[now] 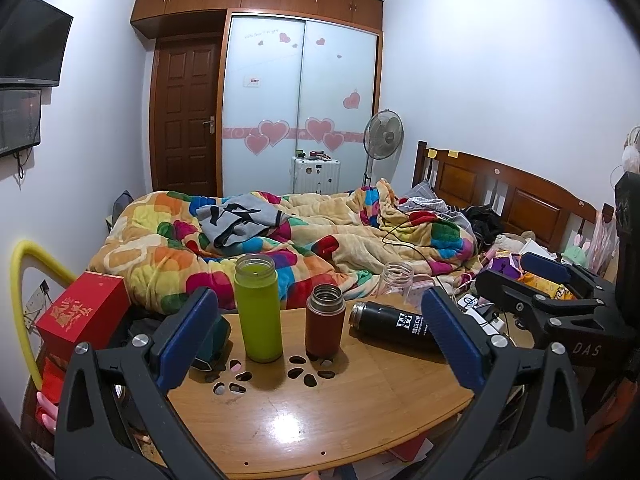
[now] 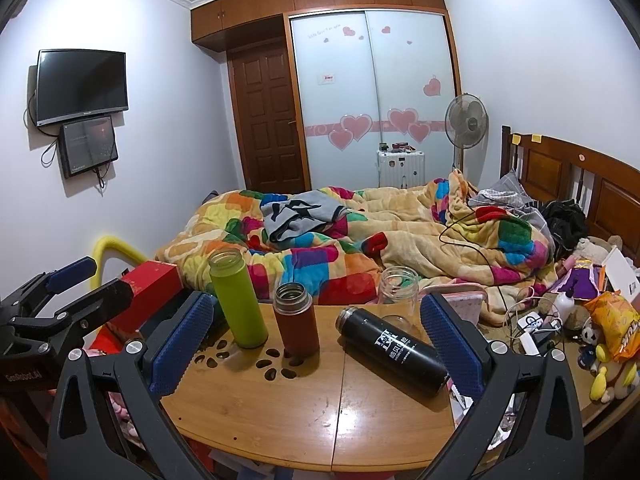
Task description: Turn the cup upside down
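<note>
Several lidless cups are on a small wooden table [image 1: 312,420] [image 2: 304,412]. A lime green cup [image 1: 258,307] [image 2: 238,298] and a shorter brown-red cup [image 1: 325,320] [image 2: 297,318] stand upright with mouths up. A black cup [image 1: 394,326] [image 2: 394,350] lies on its side, mouth to the left. A clear cup [image 1: 394,282] [image 2: 396,294] stands at the far edge. My left gripper [image 1: 320,340] and right gripper [image 2: 316,336] are both open and empty, held back from the cups. The right gripper also shows in the left wrist view [image 1: 532,280].
A bed with a colourful blanket [image 1: 280,240] lies right behind the table. A red box [image 1: 80,312] and a yellow tube [image 1: 24,280] sit left of the table. Cables, snacks and toys [image 2: 580,328] clutter the right side.
</note>
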{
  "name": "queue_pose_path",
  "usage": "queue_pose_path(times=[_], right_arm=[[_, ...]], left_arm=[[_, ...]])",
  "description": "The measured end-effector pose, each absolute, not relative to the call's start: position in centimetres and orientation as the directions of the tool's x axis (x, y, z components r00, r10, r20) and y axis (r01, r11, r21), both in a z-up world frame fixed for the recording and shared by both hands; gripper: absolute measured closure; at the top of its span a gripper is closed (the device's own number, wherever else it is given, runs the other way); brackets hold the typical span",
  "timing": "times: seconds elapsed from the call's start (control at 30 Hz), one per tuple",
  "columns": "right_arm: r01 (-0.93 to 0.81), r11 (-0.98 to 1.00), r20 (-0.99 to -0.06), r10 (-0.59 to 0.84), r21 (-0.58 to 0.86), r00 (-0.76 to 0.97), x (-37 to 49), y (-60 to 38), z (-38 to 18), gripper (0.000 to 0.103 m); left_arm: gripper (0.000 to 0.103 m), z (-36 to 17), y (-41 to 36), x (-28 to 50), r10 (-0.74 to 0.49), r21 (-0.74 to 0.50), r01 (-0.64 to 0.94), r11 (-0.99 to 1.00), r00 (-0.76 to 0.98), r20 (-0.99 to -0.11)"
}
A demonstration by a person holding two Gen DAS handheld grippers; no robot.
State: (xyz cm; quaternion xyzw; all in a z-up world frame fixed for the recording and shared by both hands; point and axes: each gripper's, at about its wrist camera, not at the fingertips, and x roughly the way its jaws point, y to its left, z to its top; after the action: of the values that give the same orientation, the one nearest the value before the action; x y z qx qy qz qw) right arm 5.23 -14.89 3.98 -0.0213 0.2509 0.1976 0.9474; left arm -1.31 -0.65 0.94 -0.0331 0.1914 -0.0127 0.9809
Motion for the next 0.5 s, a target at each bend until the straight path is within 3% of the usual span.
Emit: queue_pose_path(times=[0.5], right_arm=[[-0.392, 0.919, -0.477, 0.368, 0.053, 0.798, 5.11, -15.20, 4.70, 0.000]], left_arm=[[0.000, 1.45, -0.74, -1.50, -0.042, -0.073, 0.016, 0.997, 0.928, -0.370]])
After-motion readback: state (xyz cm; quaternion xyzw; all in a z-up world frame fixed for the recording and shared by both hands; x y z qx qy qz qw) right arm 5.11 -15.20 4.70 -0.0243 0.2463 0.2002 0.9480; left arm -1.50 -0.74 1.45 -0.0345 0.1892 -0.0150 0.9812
